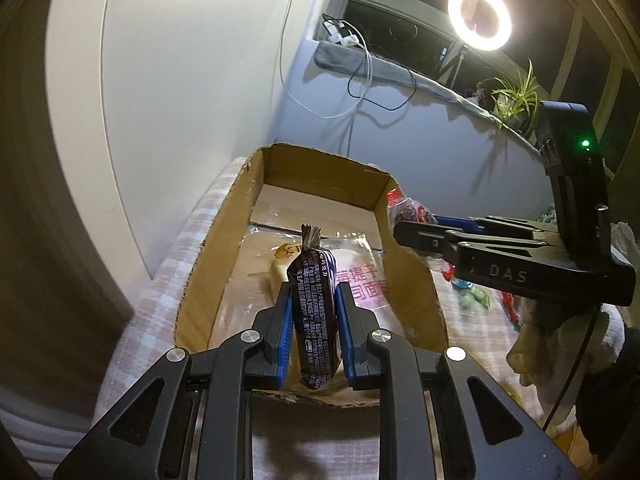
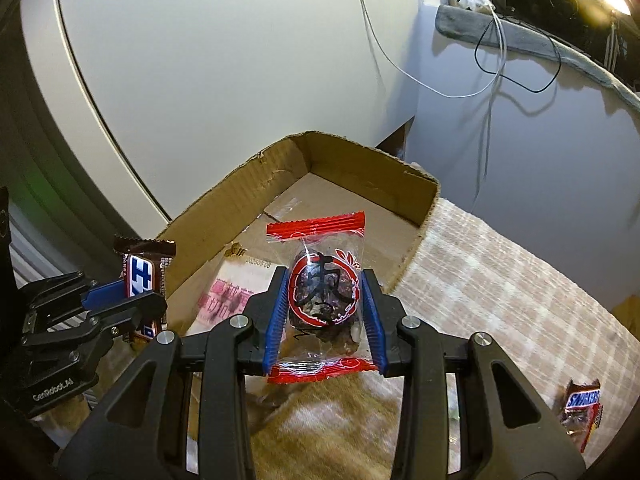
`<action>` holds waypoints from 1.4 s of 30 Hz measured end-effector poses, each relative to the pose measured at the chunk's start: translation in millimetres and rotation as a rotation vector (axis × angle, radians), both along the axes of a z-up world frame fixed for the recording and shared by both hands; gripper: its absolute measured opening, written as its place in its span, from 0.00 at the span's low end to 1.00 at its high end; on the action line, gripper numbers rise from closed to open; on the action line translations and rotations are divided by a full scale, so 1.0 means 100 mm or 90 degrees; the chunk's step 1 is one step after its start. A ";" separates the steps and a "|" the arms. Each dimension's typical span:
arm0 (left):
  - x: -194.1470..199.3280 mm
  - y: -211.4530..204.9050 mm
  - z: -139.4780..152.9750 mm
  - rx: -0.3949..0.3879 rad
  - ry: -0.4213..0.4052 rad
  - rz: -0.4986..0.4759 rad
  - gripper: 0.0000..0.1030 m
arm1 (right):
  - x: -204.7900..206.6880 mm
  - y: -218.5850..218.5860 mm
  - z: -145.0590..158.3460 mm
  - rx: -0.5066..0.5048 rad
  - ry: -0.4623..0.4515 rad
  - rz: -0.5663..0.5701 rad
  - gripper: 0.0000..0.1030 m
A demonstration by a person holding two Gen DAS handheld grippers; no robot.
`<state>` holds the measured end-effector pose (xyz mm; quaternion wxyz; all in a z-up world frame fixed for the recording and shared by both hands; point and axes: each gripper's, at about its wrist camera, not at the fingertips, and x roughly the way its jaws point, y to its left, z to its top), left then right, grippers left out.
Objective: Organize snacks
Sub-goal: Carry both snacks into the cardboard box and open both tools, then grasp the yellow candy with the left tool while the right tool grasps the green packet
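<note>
Left tool (image 1: pixel 312 316) grips a chocolate bar (image 1: pixel 314 312), hiding its front label.

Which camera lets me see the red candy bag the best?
The right wrist view. The red-edged candy bag sits right in the middle there, facing the camera, pinched by the right gripper. In the left wrist view the same bag shows only small and sideways, partly hidden behind the gripper's fingers.

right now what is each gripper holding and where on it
The left gripper clamps a brown Snickers bar across its lower middle. The right gripper clamps a clear red-ended snack packet by its two side edges.
</note>
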<state>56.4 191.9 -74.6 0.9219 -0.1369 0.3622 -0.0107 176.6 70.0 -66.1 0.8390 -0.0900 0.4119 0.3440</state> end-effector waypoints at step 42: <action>-0.34 -0.73 0.20 0.005 -0.026 -0.097 0.40 | -0.33 -1.54 0.29 0.037 -0.036 -0.089 0.84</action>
